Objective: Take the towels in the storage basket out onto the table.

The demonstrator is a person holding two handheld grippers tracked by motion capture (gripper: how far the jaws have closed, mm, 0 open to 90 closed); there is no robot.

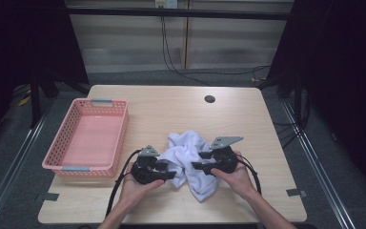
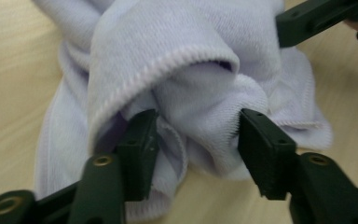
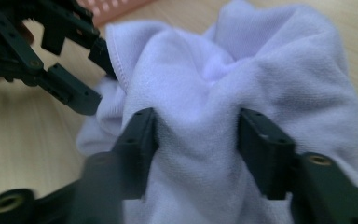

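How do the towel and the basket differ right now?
The white towel lies crumpled in a soft heap near the table's front middle; the pink basket sits squared up at the left side. The towel has the left tool and right tool at it, with cloth between each one's jaws; the basket is untouched and empty. Both rest on the wooden table.

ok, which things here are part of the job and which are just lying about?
In the job:
- white towel
- left hand-held gripper, jaws around a towel fold
- right hand-held gripper, jaws around bunched towel

Lying about:
- pink basket, nothing in it
- loose cables behind the table
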